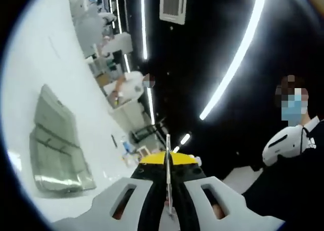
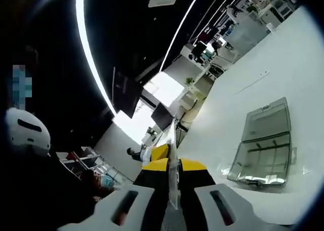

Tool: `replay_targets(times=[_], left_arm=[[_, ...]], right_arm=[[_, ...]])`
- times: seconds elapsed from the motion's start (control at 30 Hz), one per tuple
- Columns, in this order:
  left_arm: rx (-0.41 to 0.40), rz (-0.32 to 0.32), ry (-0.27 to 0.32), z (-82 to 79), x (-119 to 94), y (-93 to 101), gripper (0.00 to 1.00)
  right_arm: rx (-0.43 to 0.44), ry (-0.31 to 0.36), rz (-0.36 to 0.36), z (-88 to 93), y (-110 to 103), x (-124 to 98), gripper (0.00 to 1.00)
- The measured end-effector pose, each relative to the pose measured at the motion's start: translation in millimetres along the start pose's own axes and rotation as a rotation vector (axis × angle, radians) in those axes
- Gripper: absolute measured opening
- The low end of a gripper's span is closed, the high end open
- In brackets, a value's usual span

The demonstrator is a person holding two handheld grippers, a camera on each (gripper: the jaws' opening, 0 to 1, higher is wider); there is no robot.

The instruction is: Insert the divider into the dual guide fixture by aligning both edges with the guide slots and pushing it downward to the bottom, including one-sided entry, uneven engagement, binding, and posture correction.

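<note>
Left gripper (image 1: 168,200): white jaws closed on the thin clear plastic divider sheet (image 1: 168,170), seen edge-on and rising toward 12 o'clock; yellow and black pads are seen behind it.

Right gripper (image 2: 173,190): jaws likewise clamped together on the divider (image 2: 173,160), so the sheet looks to be pinched at both ends, probably so it can be kept level.

Fixture: the clear plastic compartment box with slotted dividers (image 1: 55,145) is seen lying open on the white table (image 1: 30,64), at about 9 o'clock in the left gripper view and 4 o'clock in the right gripper view (image 2: 263,145).

Divider location: held up in the air, well apart from the box, nothing engaged yet.

Stage: judged to be early; the sheet is yet to be brought over and both edges lined up with the slots.

Risk: one edge could be entered first and binding caused.

Background: a masked person with a white shoulder pad (image 1: 283,142) is seen nearby.
</note>
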State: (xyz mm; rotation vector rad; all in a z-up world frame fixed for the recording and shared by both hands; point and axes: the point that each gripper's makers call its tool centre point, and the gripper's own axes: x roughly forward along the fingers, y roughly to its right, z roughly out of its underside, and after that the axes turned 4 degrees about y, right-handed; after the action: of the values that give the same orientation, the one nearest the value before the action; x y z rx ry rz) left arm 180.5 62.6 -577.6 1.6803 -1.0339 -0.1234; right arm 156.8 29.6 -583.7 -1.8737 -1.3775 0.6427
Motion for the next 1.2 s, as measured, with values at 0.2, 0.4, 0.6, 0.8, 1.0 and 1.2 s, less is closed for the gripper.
replay_targets(times=[0.2, 0.4, 0.6, 0.8, 1.0, 1.2], left_arm=[[0.007, 0.009, -0.017, 2.0, 0, 3.4, 0.0], [-0.004, 0.007, 0.008, 2.0, 0, 1.2, 0.0], [0.05, -0.036, 0.036, -2.1, 1, -5.8, 0.01], [0.119, -0.124, 0.024, -9.8, -2, -26.0, 0.08], [0.155, -0.152, 0.031, -18.1, -3, -31.6, 0.24], [0.202, -0.18, -0.02, -17.5, -4, -40.3, 0.25]], right_arm=[[-0.025, -0.033, 0.007, 1.7, -2, 1, 0.02], [0.002, -0.03, -0.006, 0.9, -2, 2, 0.01], [0.03, -0.017, 0.023, -2.6, 2, 4, 0.0], [0.006, -0.011, 0.089, -6.1, 15, 8, 0.0], [-0.005, 0.005, 0.146, -11.6, 25, 7, 0.0], [-0.028, 0.015, 0.219, -16.5, 37, 8, 0.0]])
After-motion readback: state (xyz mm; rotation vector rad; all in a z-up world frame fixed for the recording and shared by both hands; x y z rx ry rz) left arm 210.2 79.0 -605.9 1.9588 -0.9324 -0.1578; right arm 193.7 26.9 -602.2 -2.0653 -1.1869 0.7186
